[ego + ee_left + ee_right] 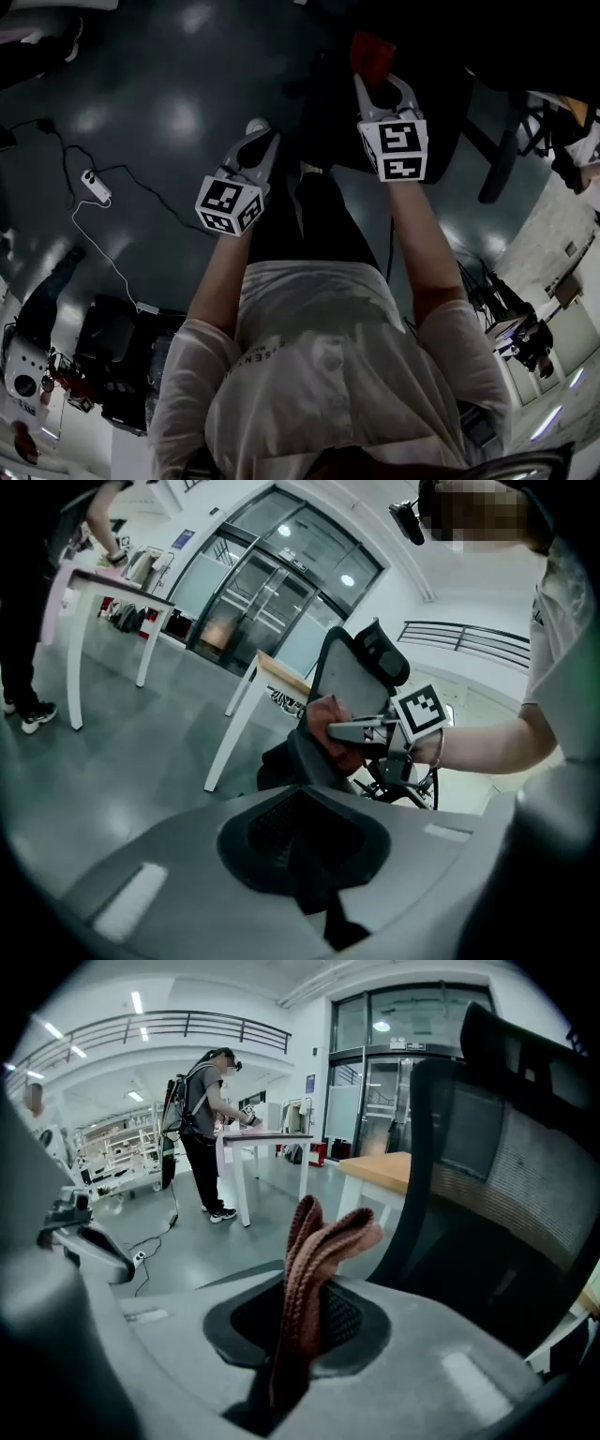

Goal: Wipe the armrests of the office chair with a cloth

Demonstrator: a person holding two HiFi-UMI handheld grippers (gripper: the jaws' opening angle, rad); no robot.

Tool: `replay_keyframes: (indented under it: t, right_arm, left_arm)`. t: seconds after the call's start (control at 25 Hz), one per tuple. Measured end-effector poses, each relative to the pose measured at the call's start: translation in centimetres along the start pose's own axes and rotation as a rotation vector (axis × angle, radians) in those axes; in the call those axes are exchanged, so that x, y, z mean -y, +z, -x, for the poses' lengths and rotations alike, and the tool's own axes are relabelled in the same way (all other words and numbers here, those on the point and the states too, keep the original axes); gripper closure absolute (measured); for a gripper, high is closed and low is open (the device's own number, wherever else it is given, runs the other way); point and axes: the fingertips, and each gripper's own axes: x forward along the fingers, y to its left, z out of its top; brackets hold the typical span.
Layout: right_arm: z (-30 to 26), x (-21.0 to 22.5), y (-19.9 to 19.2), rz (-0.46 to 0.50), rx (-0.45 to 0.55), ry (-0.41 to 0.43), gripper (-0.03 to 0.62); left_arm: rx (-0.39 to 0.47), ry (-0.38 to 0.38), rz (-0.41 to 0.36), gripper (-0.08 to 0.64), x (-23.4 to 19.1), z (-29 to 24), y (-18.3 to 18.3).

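Note:
The black office chair (352, 682) with a mesh back (506, 1176) stands in front of me. My right gripper (380, 89) is shut on a red-brown knitted cloth (314, 1251), which sticks up folded from between its jaws. In the left gripper view that cloth (330, 733) rests against the dark armrest (305, 757), with the right gripper (361, 731) just behind it. My left gripper (258, 141) hangs lower left of the chair, shut, with nothing in it. In the head view the cloth (373, 54) shows as a red patch over the dark chair (328, 112).
A power strip (94, 185) with a white cable lies on the grey floor at the left. A wood-topped white table (281, 677) stands behind the chair. Further off a person (202, 1119) works at another white table. Glass doors close the back.

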Motion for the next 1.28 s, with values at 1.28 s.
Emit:
replay_keyframes:
  t: [1.28]
  right_arm:
    - [3.0, -11.8, -2.8, 0.103, -0.077, 0.377, 0.548]
  left_arm:
    - [-0.067, -0.046, -0.003, 0.543, 3.8, 0.2, -6.2]
